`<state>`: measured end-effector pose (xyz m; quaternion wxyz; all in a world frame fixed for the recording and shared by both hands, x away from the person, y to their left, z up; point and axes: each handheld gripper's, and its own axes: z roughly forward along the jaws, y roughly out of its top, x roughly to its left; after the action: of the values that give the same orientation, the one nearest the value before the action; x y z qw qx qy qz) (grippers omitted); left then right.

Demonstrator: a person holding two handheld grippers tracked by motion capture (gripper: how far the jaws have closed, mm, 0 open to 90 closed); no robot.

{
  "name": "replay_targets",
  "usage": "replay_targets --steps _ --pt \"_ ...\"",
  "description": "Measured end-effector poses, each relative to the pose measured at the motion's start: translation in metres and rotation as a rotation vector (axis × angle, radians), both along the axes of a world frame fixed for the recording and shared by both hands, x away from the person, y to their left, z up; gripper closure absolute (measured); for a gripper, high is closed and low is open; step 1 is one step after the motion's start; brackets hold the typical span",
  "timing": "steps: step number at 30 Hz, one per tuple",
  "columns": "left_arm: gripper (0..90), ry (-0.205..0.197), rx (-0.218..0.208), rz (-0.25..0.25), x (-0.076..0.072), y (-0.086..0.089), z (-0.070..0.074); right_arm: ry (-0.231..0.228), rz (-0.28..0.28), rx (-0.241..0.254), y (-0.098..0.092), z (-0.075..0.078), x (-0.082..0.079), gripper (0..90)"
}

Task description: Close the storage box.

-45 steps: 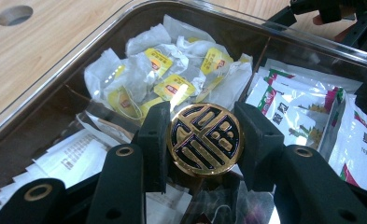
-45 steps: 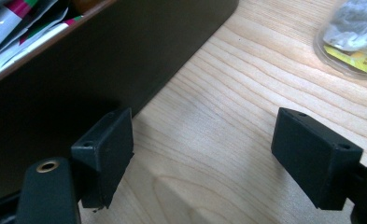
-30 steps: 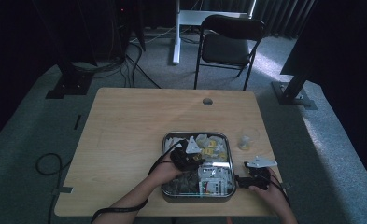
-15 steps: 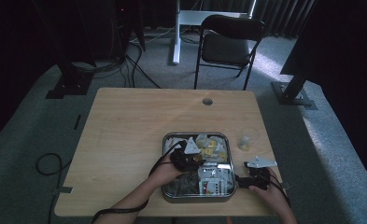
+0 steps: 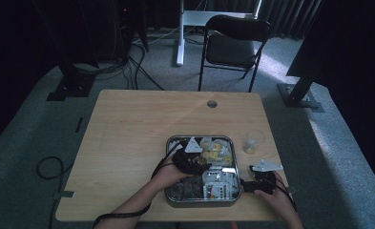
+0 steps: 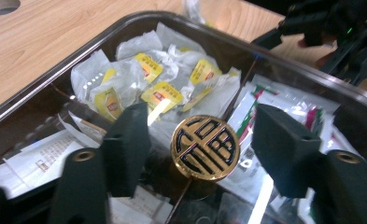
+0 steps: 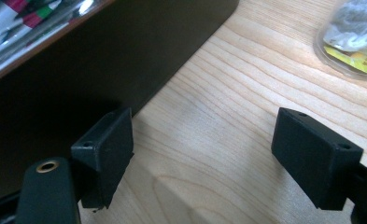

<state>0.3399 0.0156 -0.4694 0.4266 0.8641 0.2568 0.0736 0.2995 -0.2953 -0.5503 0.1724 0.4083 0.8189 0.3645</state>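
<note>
A metal box (image 5: 170,143) stands near the table's front edge, its dark rim (image 6: 41,93) framing several yellow-labelled tea bags (image 6: 154,89) and white sachets (image 6: 284,100). A round gold-and-black knob (image 6: 205,148) sits at the middle, on what looks like a clear lid. My left gripper (image 6: 204,149) is open, one jaw on each side of the knob and clear of it; the high view puts the left gripper (image 5: 191,161) over the box. My right gripper (image 7: 210,151) is open over bare wood beside the box's dark outer wall (image 7: 78,70), with nothing between its jaws, at the box's right (image 5: 260,183).
A small clear cup (image 5: 252,143) holding a tea bag stands on the table right of the box, also near the right gripper (image 7: 354,37). A round cable hole (image 5: 212,103) lies at the far edge. A black chair (image 5: 233,43) stands beyond the table.
</note>
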Motion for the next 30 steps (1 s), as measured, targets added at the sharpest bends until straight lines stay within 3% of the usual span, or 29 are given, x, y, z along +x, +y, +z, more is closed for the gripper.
replay_targets --steps 2,3,4,8,13,15,30 --pt "26.1 0.018 -0.021 -0.006 0.000 0.001 0.000 -0.001 0.001 -0.001 0.000 0.000 0.000 20.1" --pt "24.9 0.009 -0.013 0.006 0.000 0.001 0.000 -0.001 0.001 -0.001 0.000 0.000 0.000 20.1" --pt "18.0 0.009 -0.013 0.006 0.000 0.001 0.000 -0.001 0.001 -0.001 0.000 0.000 0.000 20.1" --pt "16.7 -0.005 -0.014 0.015 -0.001 0.002 0.002 -0.002 0.001 -0.003 0.000 0.000 0.000 20.1" --pt "8.1 -0.040 0.022 0.027 -0.001 0.005 0.002 -0.001 0.000 -0.003 0.000 0.000 0.000 20.2" --pt "1.6 -0.037 0.018 0.031 -0.001 0.007 0.002 -0.001 0.000 -0.003 0.000 0.000 0.000 20.2" --pt "1.6 -0.054 0.013 0.077 0.000 0.034 0.002 0.000 0.000 -0.004 0.000 0.000 0.000 20.2"
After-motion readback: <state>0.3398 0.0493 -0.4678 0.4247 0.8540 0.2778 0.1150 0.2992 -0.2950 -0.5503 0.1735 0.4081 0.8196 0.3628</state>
